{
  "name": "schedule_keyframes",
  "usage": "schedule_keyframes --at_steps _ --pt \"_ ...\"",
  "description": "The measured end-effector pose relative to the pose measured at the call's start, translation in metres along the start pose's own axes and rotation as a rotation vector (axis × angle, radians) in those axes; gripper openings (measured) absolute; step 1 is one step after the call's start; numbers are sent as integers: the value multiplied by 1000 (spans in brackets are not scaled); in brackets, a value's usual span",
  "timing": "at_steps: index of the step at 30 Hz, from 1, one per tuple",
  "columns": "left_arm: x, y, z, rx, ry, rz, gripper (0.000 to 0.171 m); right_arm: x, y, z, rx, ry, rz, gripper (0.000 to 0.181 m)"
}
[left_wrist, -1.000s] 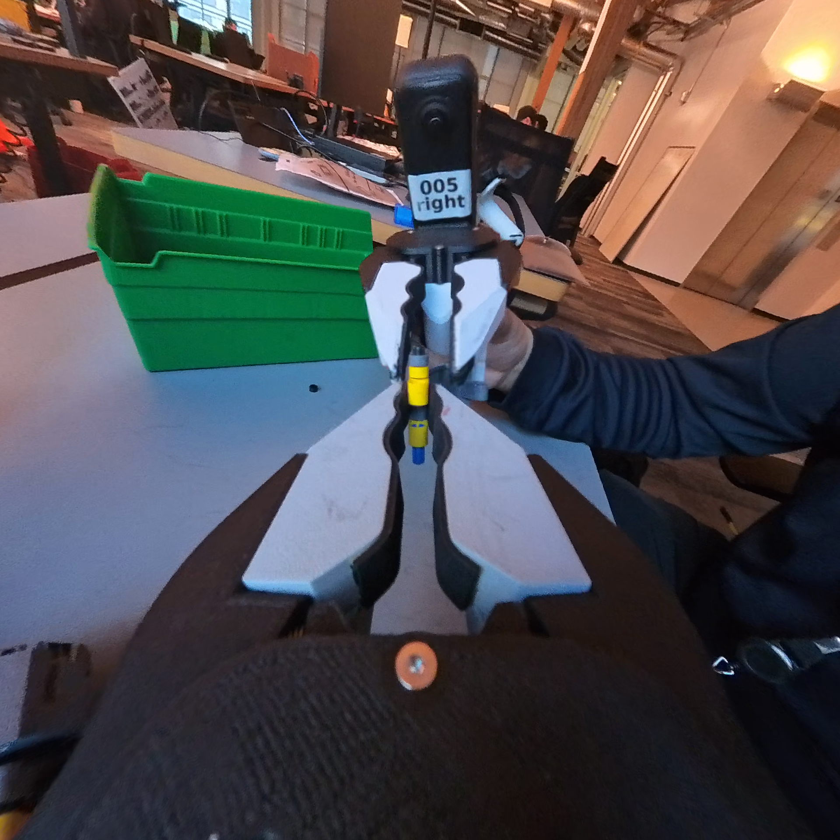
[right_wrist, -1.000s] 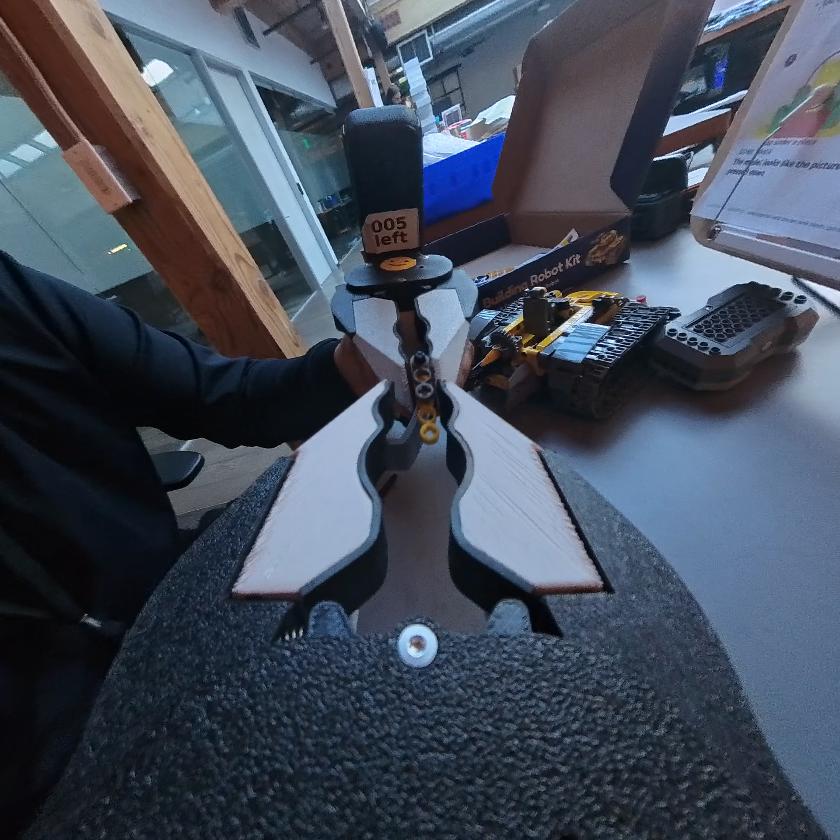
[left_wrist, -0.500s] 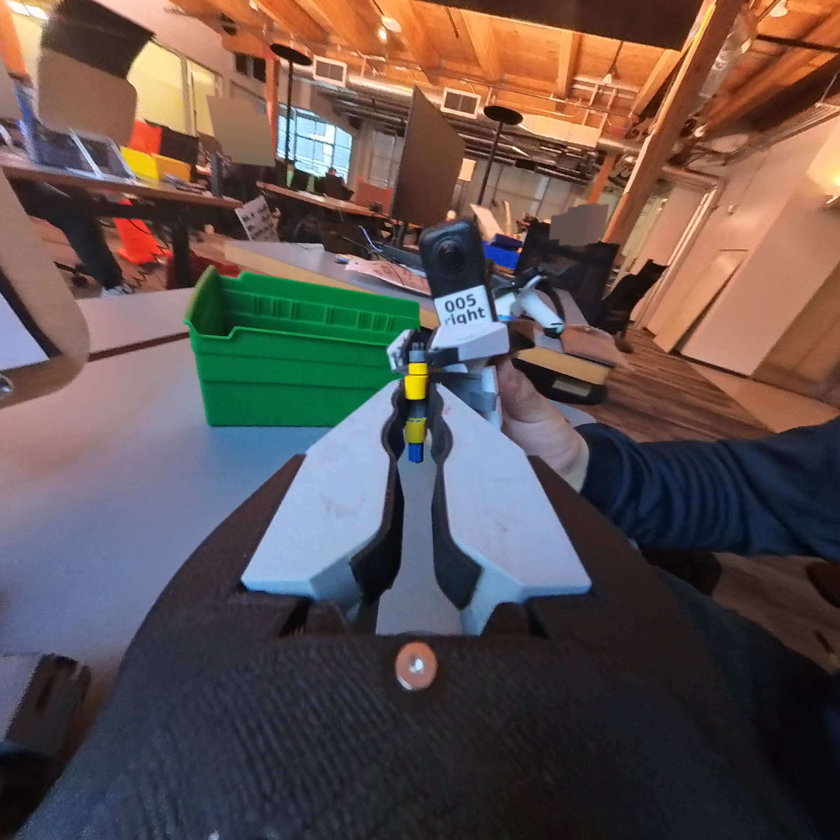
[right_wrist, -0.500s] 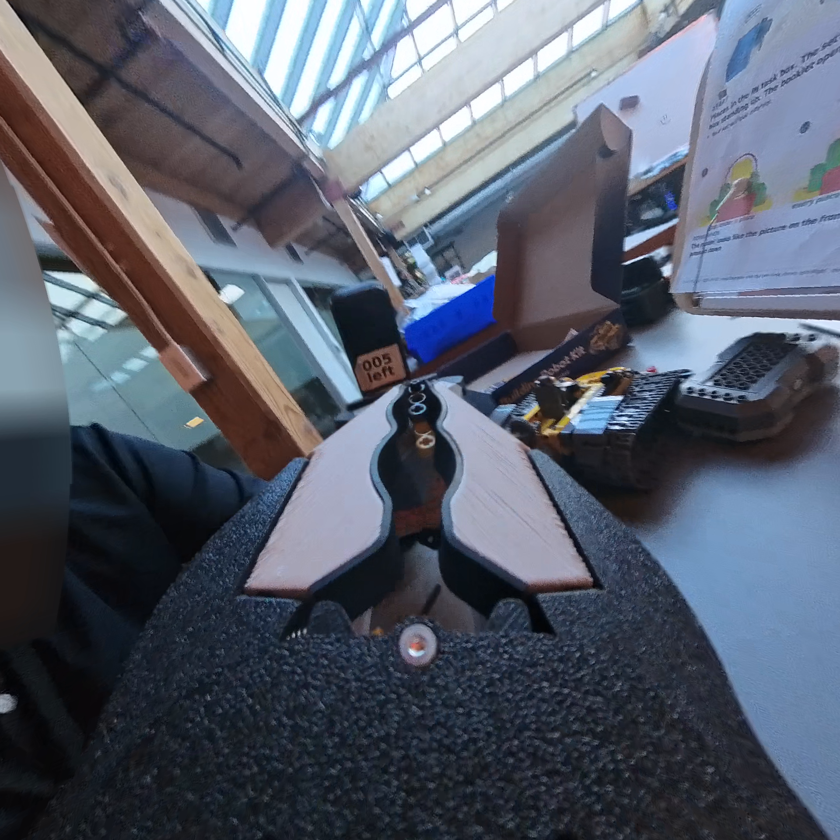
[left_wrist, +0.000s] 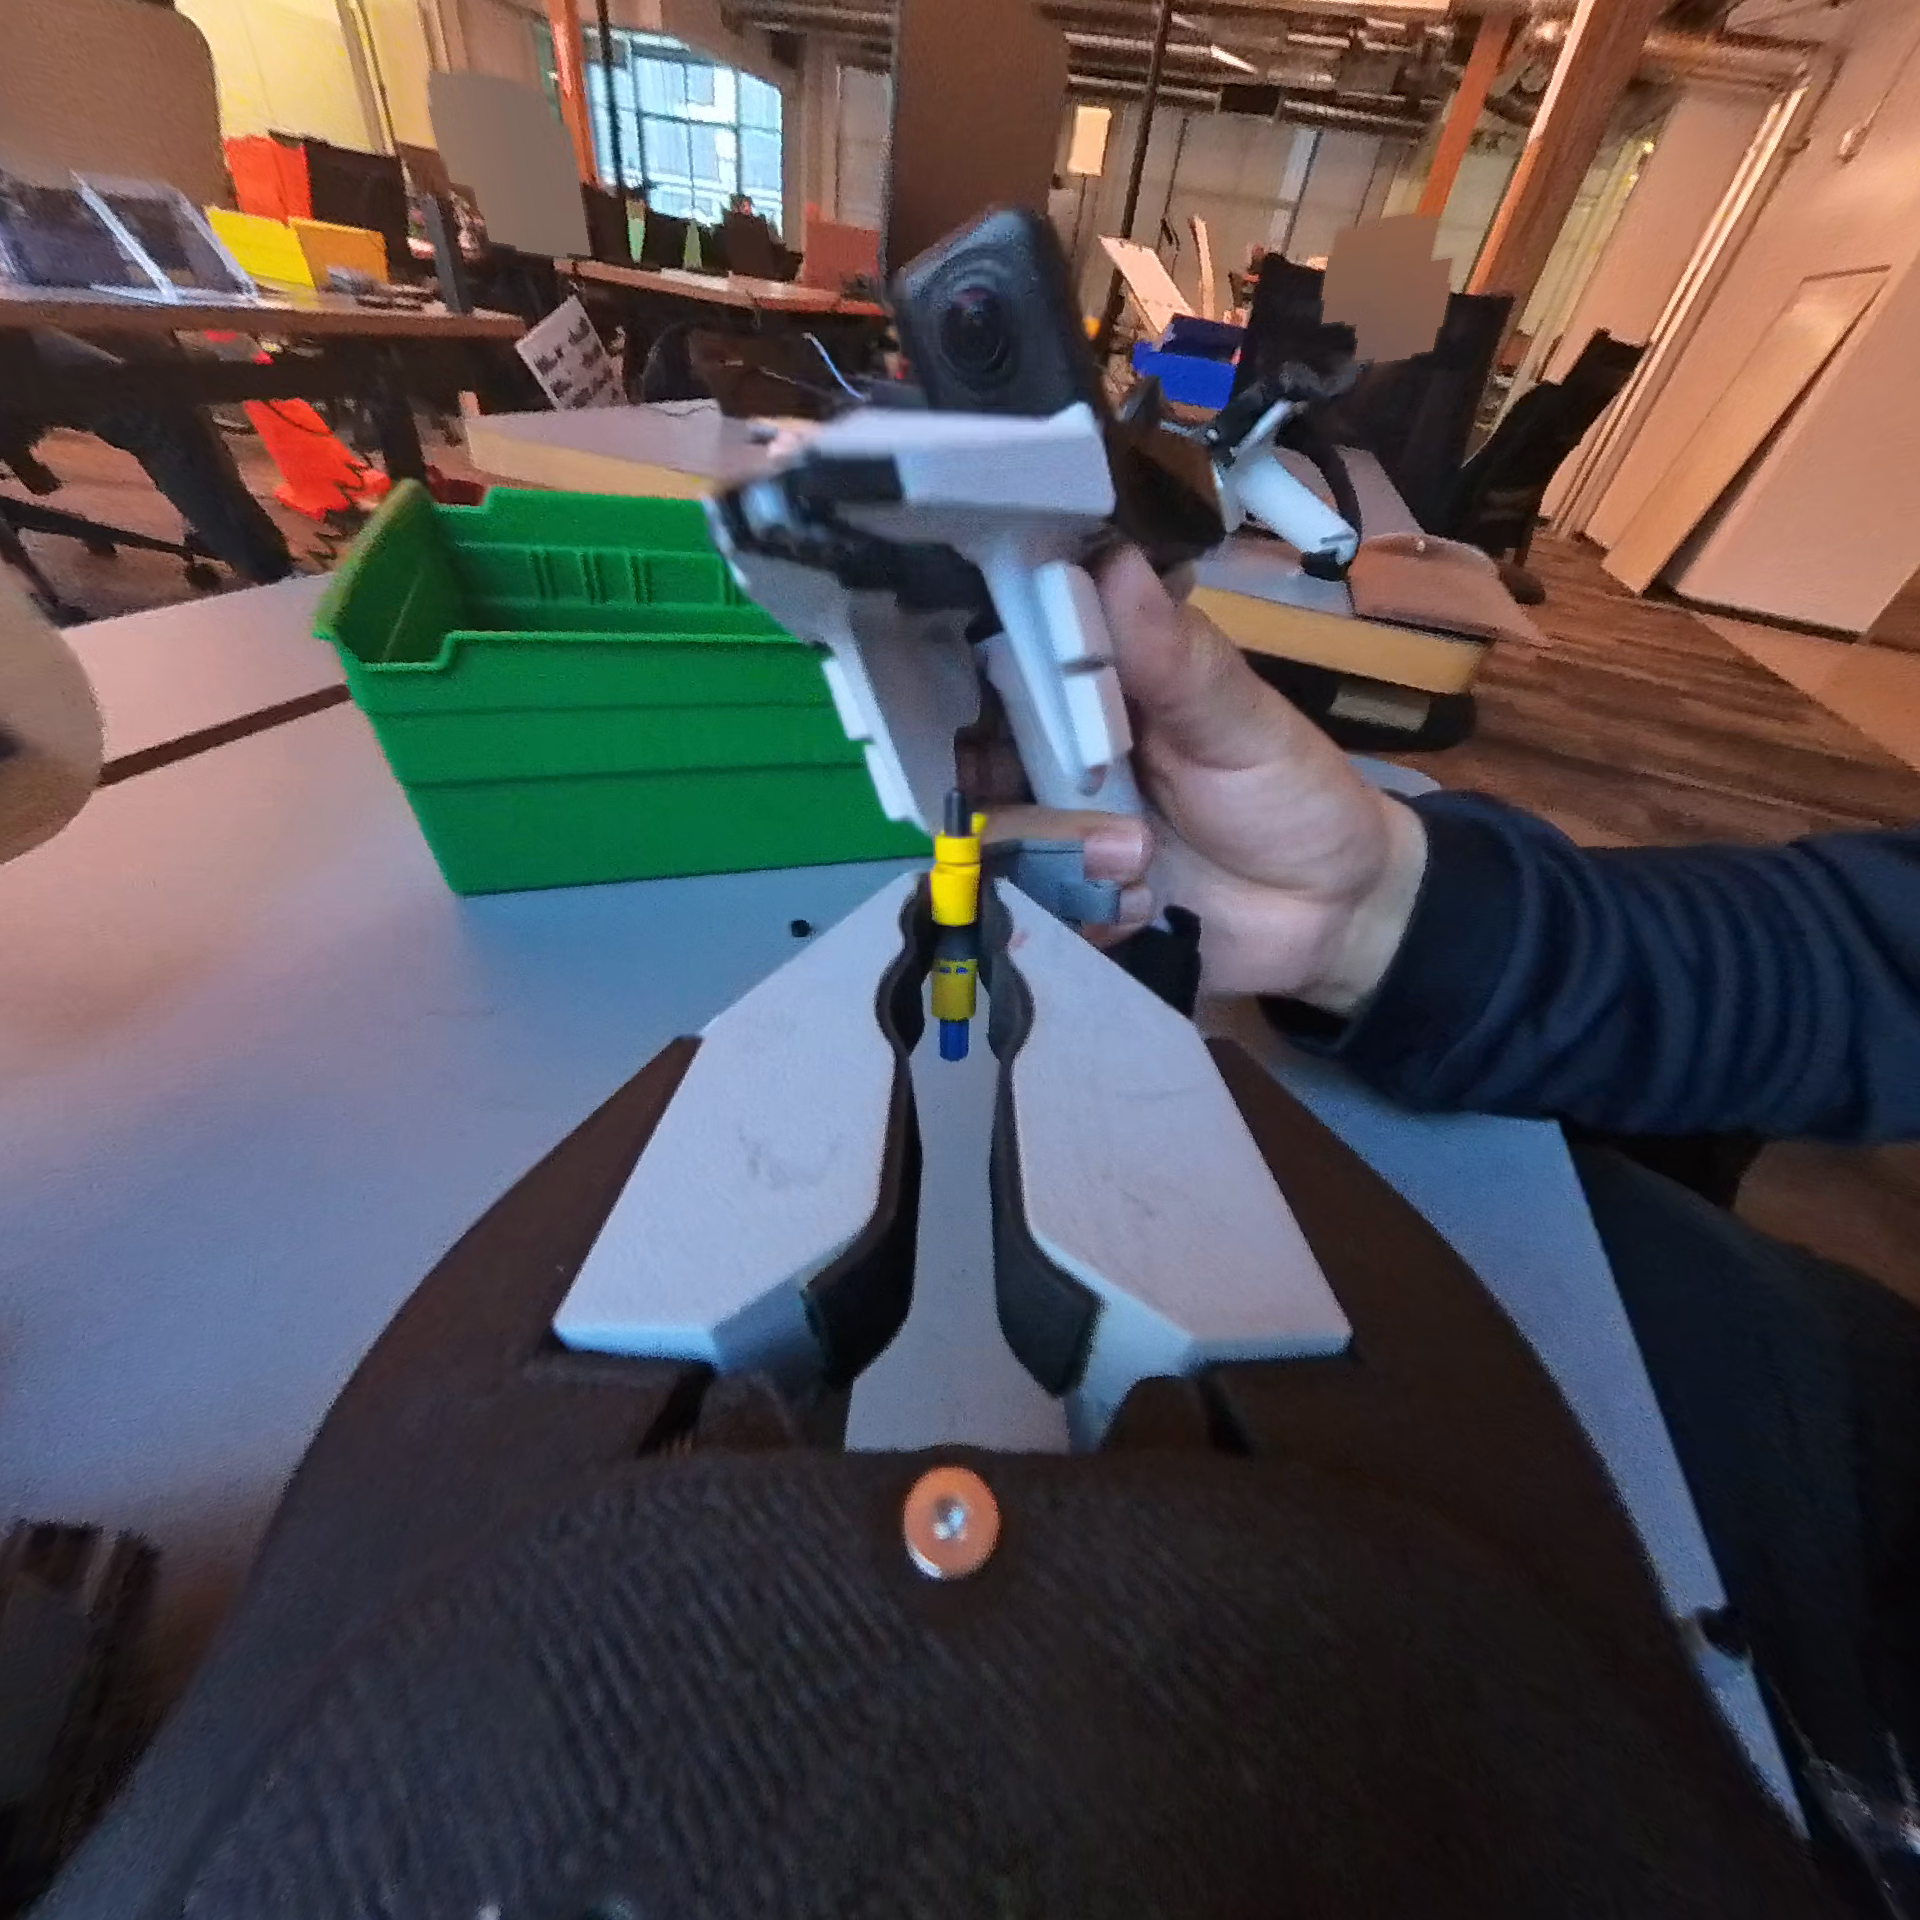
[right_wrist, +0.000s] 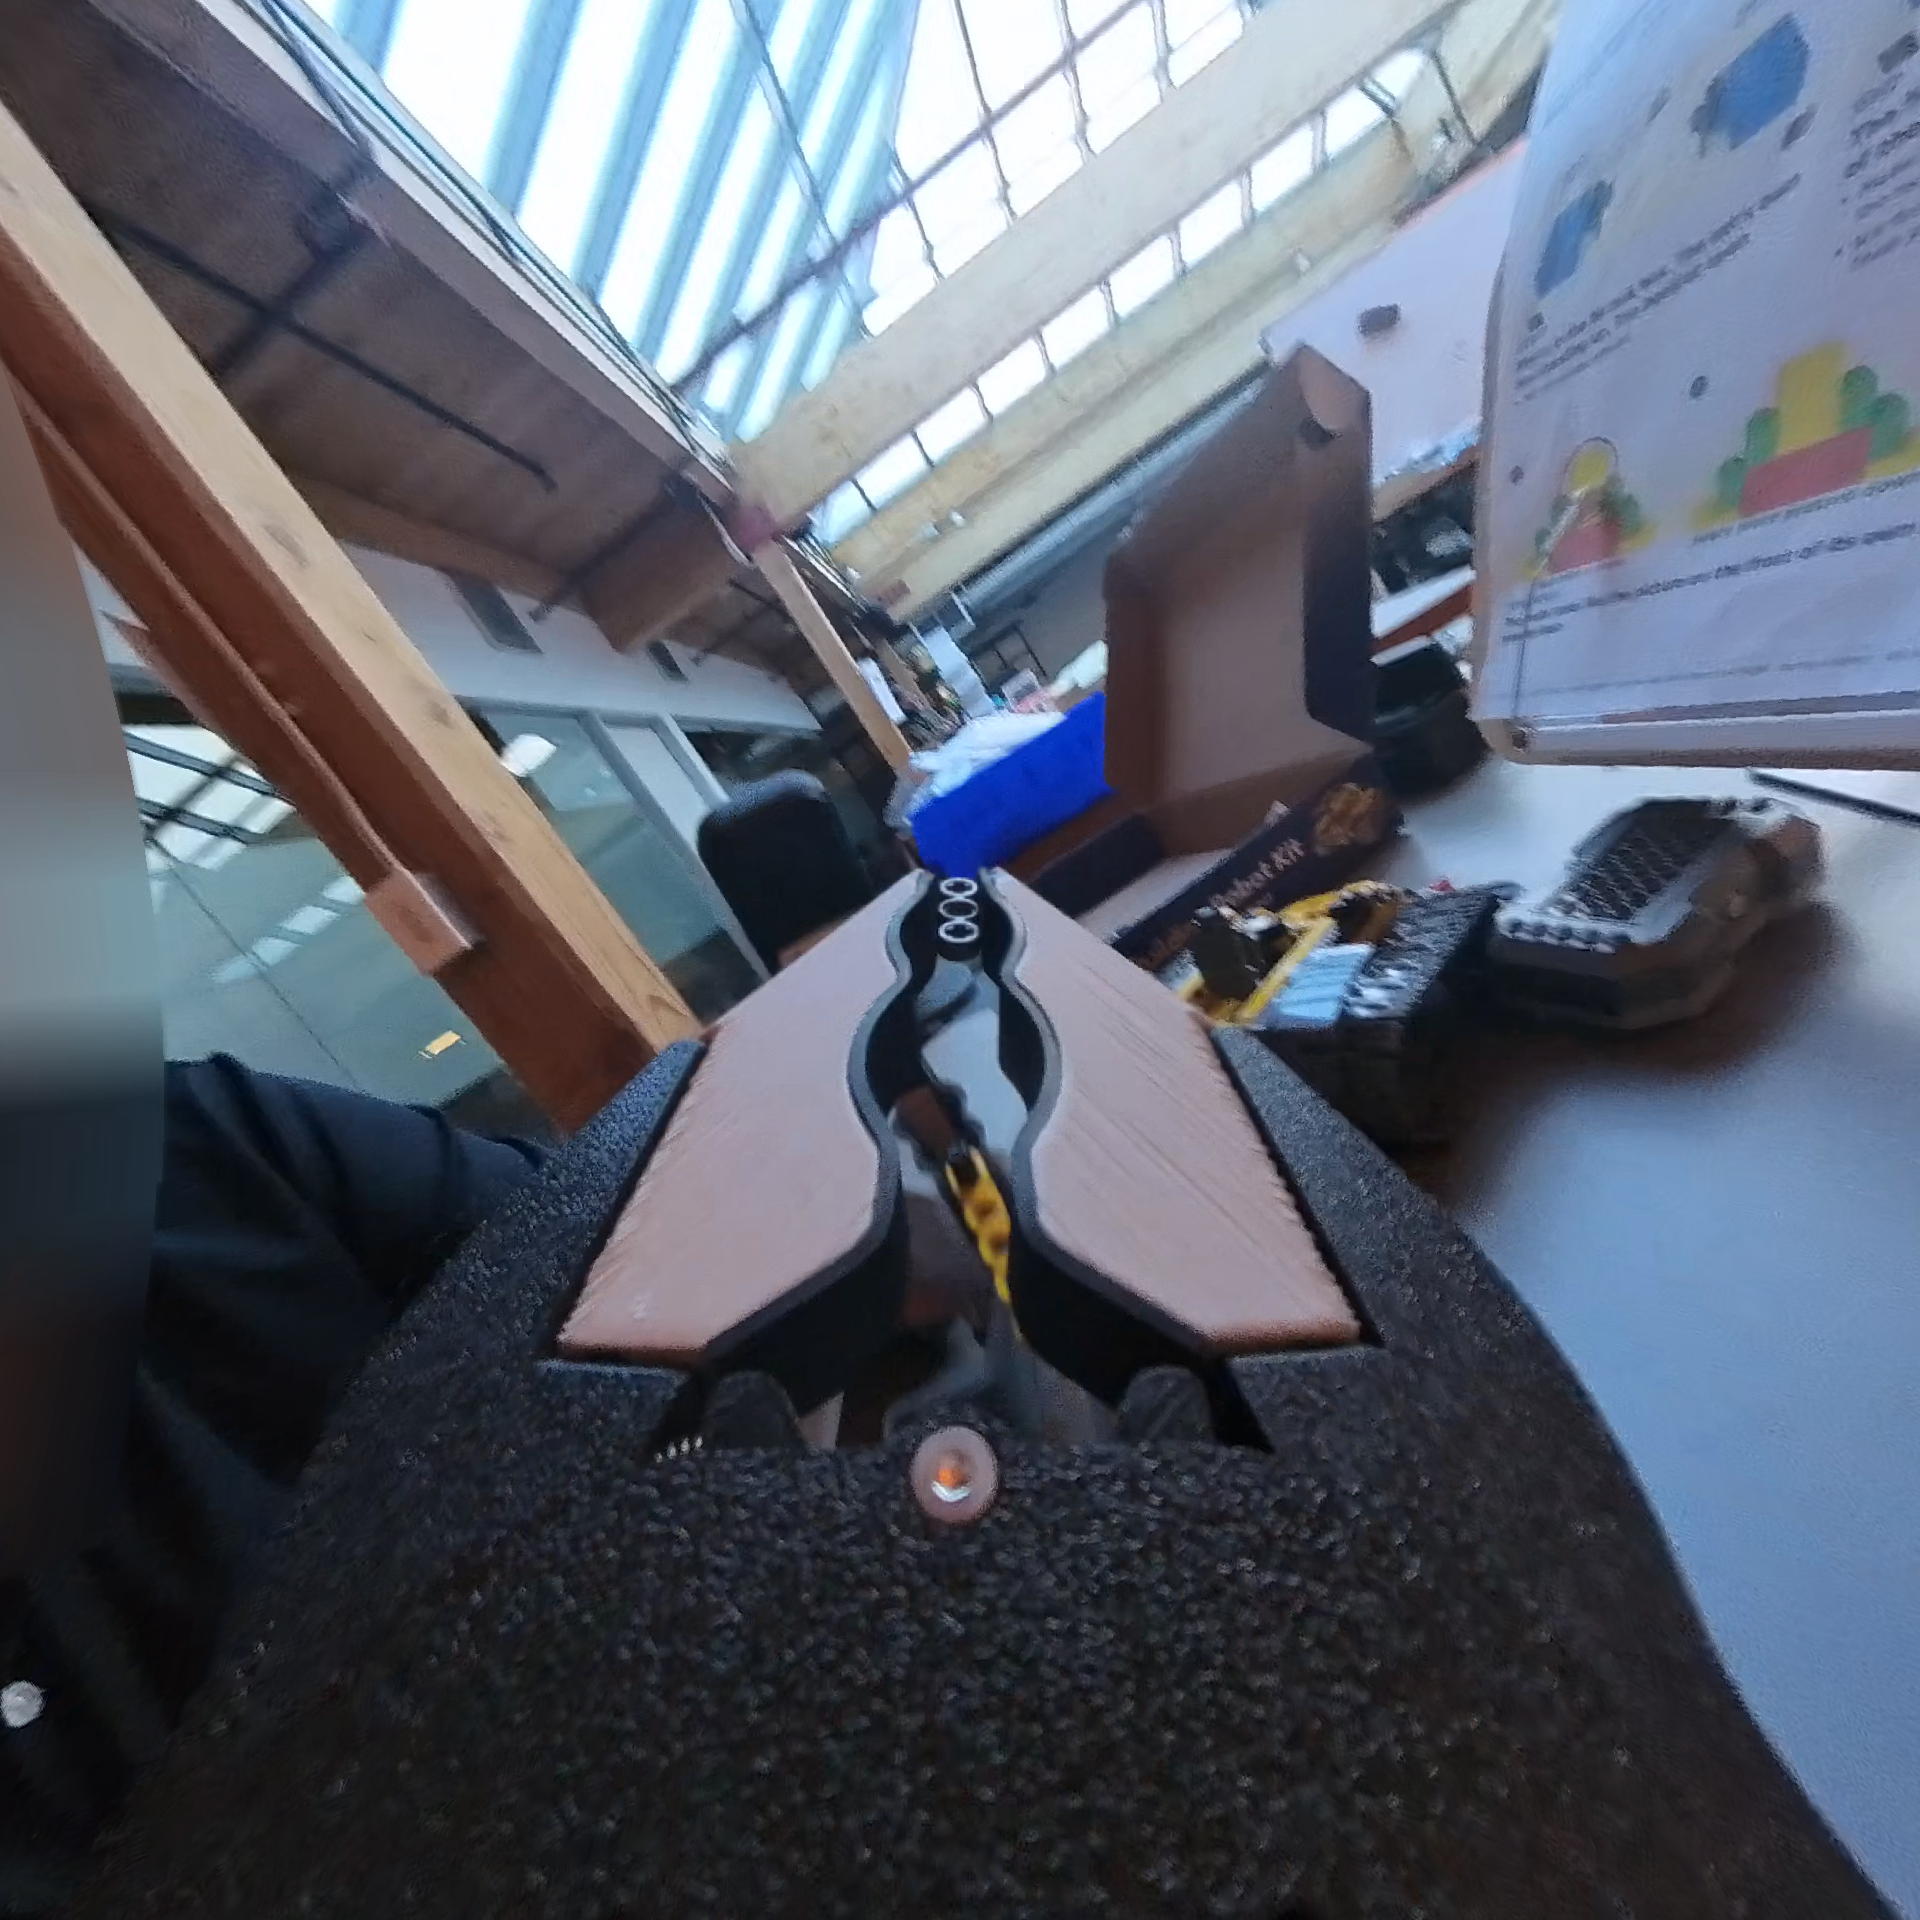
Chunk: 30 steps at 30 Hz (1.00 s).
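The right hand-held gripper (right_wrist: 958, 891) has tipped up and away, clenched on one black strip (right_wrist: 957, 918) with three holes, while the left hand-held gripper (left_wrist: 954, 914) squeezes one yellow peg (left_wrist: 954, 883) above the surface (left_wrist: 260, 1039).

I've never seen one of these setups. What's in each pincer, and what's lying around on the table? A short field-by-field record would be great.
left gripper: shut on a small rod of yellow sleeves with a blue tip
right gripper: shut on a black beam with round holes, raised and tilted upward
hand: grips the right gripper's white handle
green bin: on the grey table, beyond the left gripper
tracked toy vehicle, black and yellow: on the table
dark studded part: beside the vehicle
open cardboard box: behind the vehicle
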<state>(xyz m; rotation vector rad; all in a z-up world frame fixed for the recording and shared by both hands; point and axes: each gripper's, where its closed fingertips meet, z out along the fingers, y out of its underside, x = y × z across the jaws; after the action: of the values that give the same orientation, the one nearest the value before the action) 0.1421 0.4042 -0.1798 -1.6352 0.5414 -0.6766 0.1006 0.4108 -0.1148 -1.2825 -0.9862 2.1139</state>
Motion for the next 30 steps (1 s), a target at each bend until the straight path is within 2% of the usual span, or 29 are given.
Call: schedule_keyframes --at_steps 2,6,9,16,23,25,30 --pt "-11 -9 -8 44 -32 -25 5 5 1 -5 -40 35 -34 4" --pt "-28 -8 -19 11 -78 -18 5 15 -1 -15 -107 121 -117 4" --pt "-34 -7 -22 -5 -100 -14 5 32 9 -22 -226 240 -204 4" --pt "-38 1 -20 -33 -120 2 5 84 51 -56 -595 544 -376 4" --pt "-42 10 -17 -64 -134 6 5 113 112 -94 -976 635 -347 6" --pt "-43 11 -16 -69 -135 3 5 114 114 -93 -990 639 -362 10" --pt "-44 13 -16 -74 -137 1 5 105 100 -82 -897 602 -376 16"
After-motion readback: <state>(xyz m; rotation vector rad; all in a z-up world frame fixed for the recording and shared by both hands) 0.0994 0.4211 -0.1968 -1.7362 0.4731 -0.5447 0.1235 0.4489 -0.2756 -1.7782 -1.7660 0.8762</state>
